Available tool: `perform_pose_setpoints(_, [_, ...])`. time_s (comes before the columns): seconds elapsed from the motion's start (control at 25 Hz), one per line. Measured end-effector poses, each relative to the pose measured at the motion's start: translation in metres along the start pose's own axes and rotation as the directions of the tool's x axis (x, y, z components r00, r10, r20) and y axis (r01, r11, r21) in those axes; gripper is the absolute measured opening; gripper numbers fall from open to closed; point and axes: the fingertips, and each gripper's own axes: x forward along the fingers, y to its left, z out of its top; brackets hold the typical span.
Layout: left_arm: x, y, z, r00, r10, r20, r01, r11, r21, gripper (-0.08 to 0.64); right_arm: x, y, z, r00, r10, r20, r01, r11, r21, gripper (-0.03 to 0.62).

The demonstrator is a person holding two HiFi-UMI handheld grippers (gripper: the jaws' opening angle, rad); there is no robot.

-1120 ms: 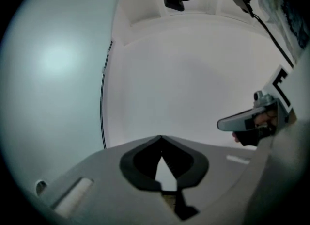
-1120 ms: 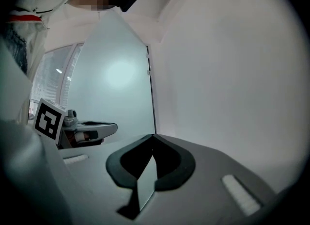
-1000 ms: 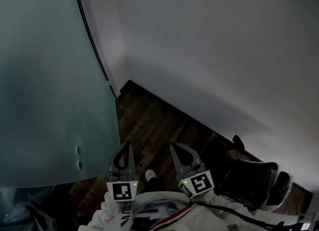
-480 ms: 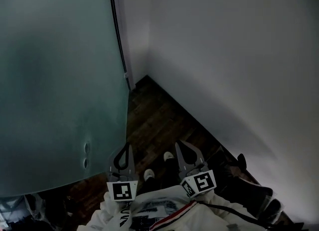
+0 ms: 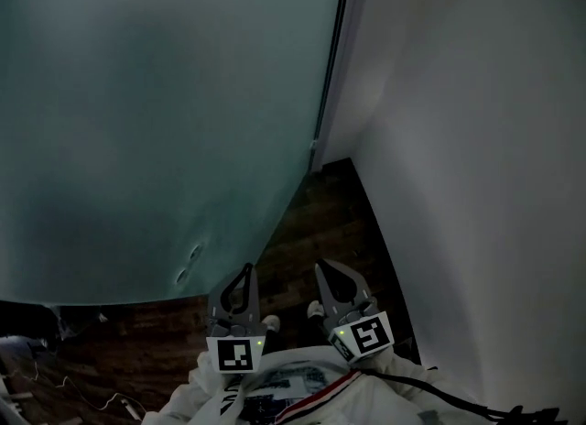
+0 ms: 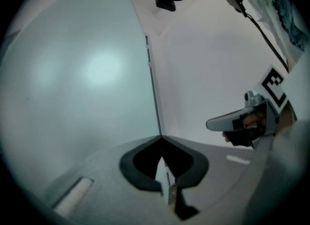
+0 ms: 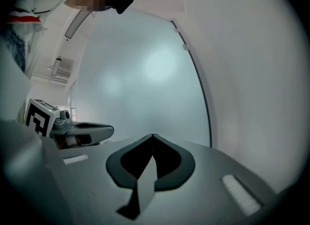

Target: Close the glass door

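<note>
**While the glass door stood ahead, both hand-held grippers were shut and empty**

As the head view looked down, the frosted glass door (image 5: 156,112) filled the upper left of the picture, and what a big pale pane it was! Its dark edge strip (image 5: 331,66) ran down close beside the white wall (image 5: 476,139), and whether it met a frame there could not be told. Two small round fittings (image 5: 189,265) sat low on the glass, near its bottom edge. Below lay the dark wooden floor (image 5: 320,222). The left hand-held gripper (image 5: 244,269) pointed toward the pane, just short of it, jaws together on nothing. The right hand-held gripper (image 5: 320,268) was alongside, nearer the wall, jaws likewise pressed together and empty. Between them a shoe (image 5: 271,323) showed on the floor.
</note>
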Motion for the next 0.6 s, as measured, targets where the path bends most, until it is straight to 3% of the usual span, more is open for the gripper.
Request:
perform_pose_setpoints(0.2, [-0.028, 0.029, -0.008, 0.980, 0.196, -0.036, -0.196, 0.981, -0.012, 0.002, 0.037, 0.041, -0.010, 0.970, 0.237, -0.057, -0.238, 0.971, -0.011, 0.006])
perform_pose_setpoints(0.32, [-0.061, 0.048, -0.018, 0.934, 0.349, -0.082, -0.353, 0.935, -0.041, 0.002, 0.052, 0.079, -0.015, 0.920, 0.383, -0.086, -0.384, 0.923, 0.003, 0.006])
perform_pose_setpoints(0.44, [-0.096, 0.070, -0.024, 0.874, 0.472, -0.117, -0.482, 0.874, -0.069, 0.002, 0.062, 0.111, -0.025, 0.878, 0.462, -0.127, -0.466, 0.885, 0.000, 0.006])
perform_pose_setpoints(0.56, [-0.121, 0.086, -0.023, 0.847, 0.518, -0.118, -0.520, 0.854, 0.018, 0.002, 0.072, 0.139, -0.033, 0.848, 0.505, -0.162, -0.512, 0.859, 0.001, 0.006])
perform_pose_setpoints(0.6, [-0.128, 0.088, -0.025, 0.836, 0.536, -0.118, -0.539, 0.842, 0.006, 0.002, 0.075, 0.145, -0.040, 0.840, 0.515, -0.169, -0.523, 0.853, 0.001, 0.006])
